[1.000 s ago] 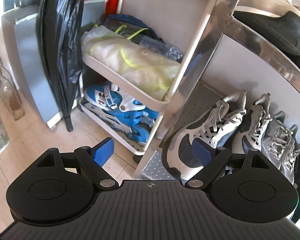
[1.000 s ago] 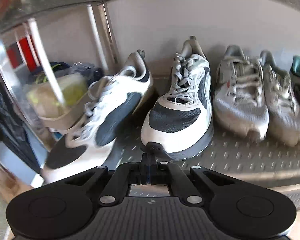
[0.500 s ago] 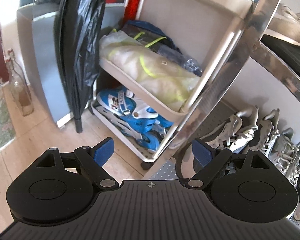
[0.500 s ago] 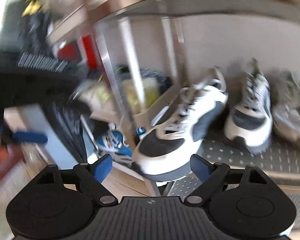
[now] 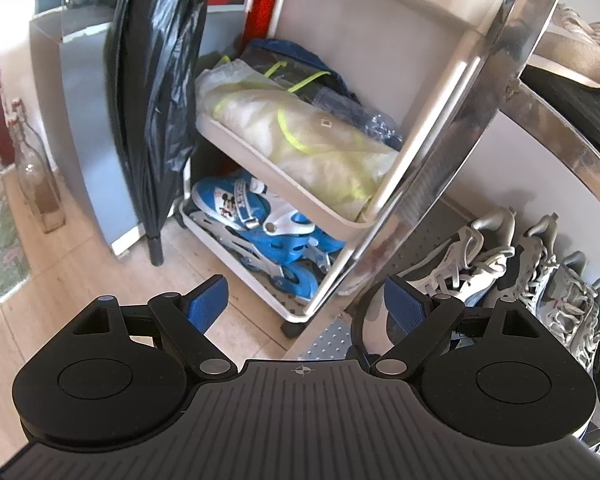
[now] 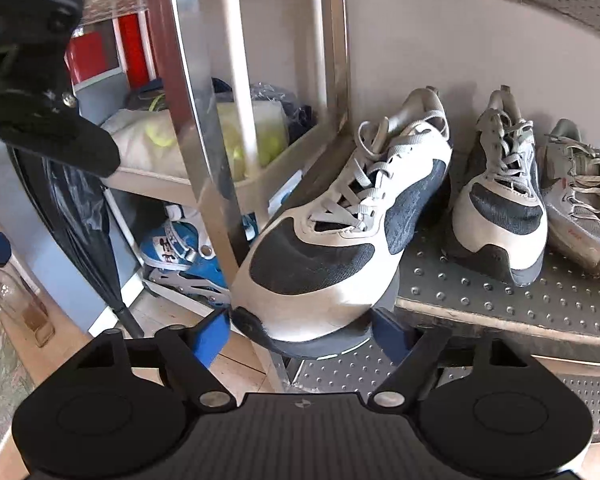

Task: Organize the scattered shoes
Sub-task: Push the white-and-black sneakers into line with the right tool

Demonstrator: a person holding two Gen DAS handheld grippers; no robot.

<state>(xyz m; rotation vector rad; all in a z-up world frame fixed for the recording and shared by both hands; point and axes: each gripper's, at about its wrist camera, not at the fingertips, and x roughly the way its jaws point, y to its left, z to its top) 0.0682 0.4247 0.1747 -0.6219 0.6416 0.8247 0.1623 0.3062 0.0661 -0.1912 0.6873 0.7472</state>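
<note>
Studded metal shoe rack against a pale wall, tan floor tiles below.

Right claw, at 6 o'clock in its own view, straddling the toe of a white-and-navy sneaker. Jaws just been closing; blue pads hard up against both sides of the toe, though cannot tell whether pressing yet. Sneaker lying askew on the lower shelf, toe hanging over the front edge toward 7 o'clock, heel back at 1 o'clock by the wall. Probably taken at the toe because only that end juts out within reach, and for swinging it square. Matching sneaker at 3 o'clock, sitting straight, toe outward, likely the line to copy. Grey sneakers beyond it at the far 3 o'clock edge. Count on this shelf in this view: four sneakers, two white-and-navy and two grey.

Left claw spread wide, nothing between the pads, hanging over the floor in front of the rack's shiny post; seemingly parked clear while the other works. Outward at 12 o'clock, one white trolley: blue skates on the bottom tray, apparently a pair, and one pale wrapped bundle on the tray above. One black bag at 11 o'clock. Glass bottles at 9 o'clock on the floor, two by the caps.
</note>
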